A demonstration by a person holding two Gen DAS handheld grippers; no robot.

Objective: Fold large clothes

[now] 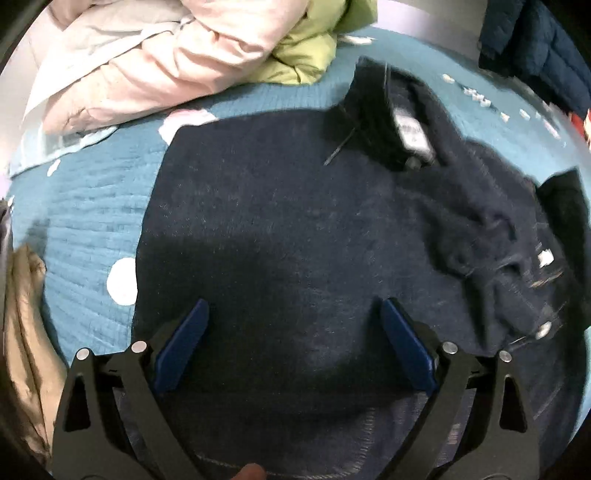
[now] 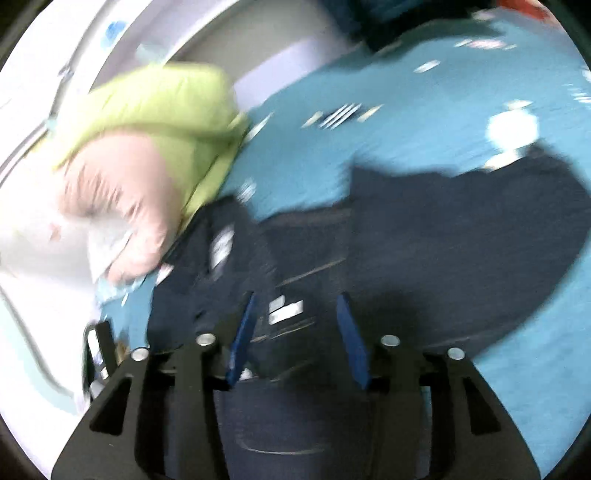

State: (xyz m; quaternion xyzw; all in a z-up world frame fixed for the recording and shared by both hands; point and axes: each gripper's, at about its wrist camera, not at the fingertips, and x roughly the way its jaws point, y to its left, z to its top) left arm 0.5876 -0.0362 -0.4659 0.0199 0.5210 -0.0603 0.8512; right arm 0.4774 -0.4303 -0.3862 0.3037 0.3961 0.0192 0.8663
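A teal quilt point(image 1: 85, 221) with white spots covers the bed. Pink bedding point(image 1: 147, 62) and a green jacket point(image 1: 310, 55) are heaped at its far edge; a pale wall point(image 2: 258, 33) rises behind.

Left wrist view: taken from just behind the left gripper point(image 1: 293, 343), aimed steeply down, close above a dark blue garment point(image 1: 295, 229) spread on a teal bedcover point(image 1: 85, 221); the garment's collar is seen toward the upper right.

Right wrist view: taken from behind the right gripper point(image 2: 295, 336), tilted less steeply and heavily blurred, so more of the bedcover point(image 2: 424, 122) is seen beyond the garment point(image 2: 443, 236).

Shared by both views: the garment, the bedcover, and a pile of pink point(image 1: 166, 62) point(image 2: 122, 192) and green point(image 1: 306, 51) point(image 2: 162, 107) clothing.
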